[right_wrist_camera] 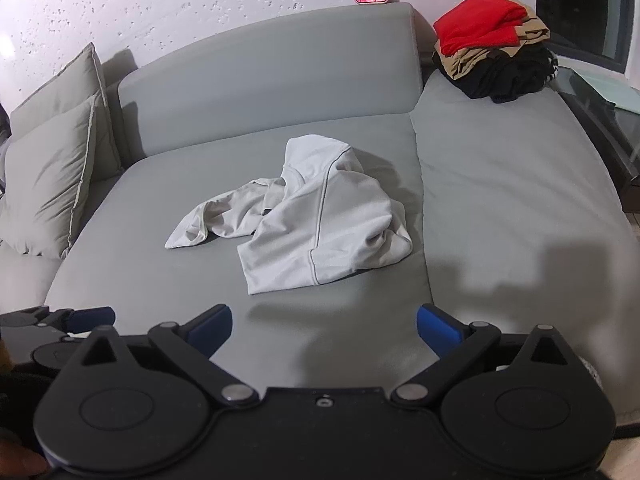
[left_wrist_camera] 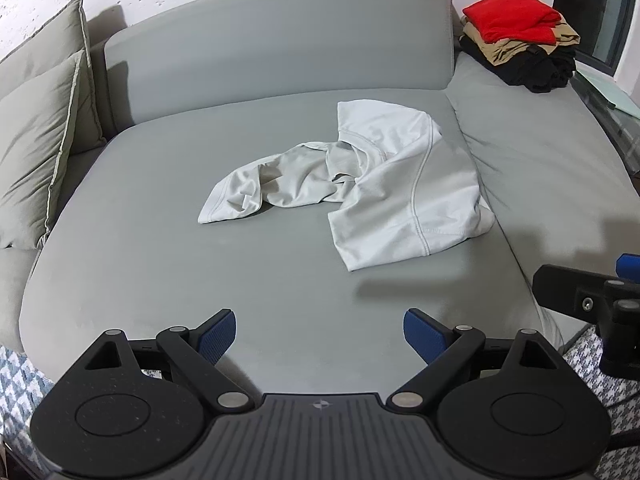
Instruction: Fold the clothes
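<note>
Left gripper (left_wrist_camera: 320,334) and right gripper (right_wrist_camera: 324,330) spread wide — white garment (left_wrist_camera: 376,184) crumpled, sofa (left_wrist_camera: 200,272)

I see a smooth pale-grey cloth garment (left_wrist_camera: 384,184) on the matt grey fabric sofa cushion (left_wrist_camera: 160,264); my pads (left_wrist_camera: 424,336) look textured blue.

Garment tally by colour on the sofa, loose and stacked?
White crumpled garment: 1
Red folded garment: 1
Tan folded garment: 1
Black folded clothing: at least 1; layers unclear
Total: at least 4
</note>
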`<state>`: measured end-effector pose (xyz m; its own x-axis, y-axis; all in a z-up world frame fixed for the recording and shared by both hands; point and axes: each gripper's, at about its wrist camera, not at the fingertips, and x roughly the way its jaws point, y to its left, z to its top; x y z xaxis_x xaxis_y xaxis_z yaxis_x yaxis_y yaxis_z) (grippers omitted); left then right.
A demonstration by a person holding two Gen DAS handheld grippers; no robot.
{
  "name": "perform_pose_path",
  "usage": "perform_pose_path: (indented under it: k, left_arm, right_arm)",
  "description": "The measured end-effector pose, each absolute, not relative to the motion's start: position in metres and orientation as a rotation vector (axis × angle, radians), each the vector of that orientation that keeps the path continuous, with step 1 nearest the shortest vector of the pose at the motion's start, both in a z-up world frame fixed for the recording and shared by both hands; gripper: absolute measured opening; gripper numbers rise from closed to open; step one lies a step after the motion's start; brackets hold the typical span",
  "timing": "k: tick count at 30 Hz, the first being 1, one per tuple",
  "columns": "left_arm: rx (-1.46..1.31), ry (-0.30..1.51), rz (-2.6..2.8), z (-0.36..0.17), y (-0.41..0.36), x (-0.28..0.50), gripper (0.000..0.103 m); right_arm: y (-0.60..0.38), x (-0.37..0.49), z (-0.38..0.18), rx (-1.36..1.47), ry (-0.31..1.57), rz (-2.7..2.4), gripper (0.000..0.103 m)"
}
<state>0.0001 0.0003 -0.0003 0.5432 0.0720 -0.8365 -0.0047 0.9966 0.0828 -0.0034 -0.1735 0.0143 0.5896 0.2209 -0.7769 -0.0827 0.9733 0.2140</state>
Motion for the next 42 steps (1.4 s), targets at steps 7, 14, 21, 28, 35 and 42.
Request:
perform_pose_path:
  k: [7, 14, 21, 28, 35, 42]
  left_arm:
    - [0.064, 1.007, 0.05, -0.0043, 0.0042, 0.0019, 0.091]
    - [0.064, 1.011, 0.052, -0.0055, 0.003, 0.0008, 0.091]
    - [0.062, 1.015, 0.052, -0.0056, 0.0036, 0.0008, 0.091]
    - [0.063, 1.015, 0.052, -0.006, 0.004, 0.0017, 0.091]
    - [0.061, 1.016, 0.053, -0.0071, 0.0046, 0.0011, 0.091]
    - [0.059, 1.019, 0.055, -0.0075, 0.0055, 0.0017, 0.091]
  right_arm:
    - [-0.1737, -0.0032, 0.0134, 0.161, 0.928, 0.176, 0.101]
    - [-0.1738, -0.0031, 0.0126, 0.161, 0.931, 0.174, 0.101]
    - [-0.1742, -0.0033, 0.0117, 0.163, 0.935, 0.179, 0.102]
    - [-0.1735, -0.0033, 0.0111, 0.162, 0.936, 0.18, 0.102]
    - [-0.1728, -0.0036, 0.0099, 0.163, 0.938, 0.179, 0.102]
    - [-0.1724, -0.0038, 0.0099, 0.165, 0.941, 0.181, 0.102]
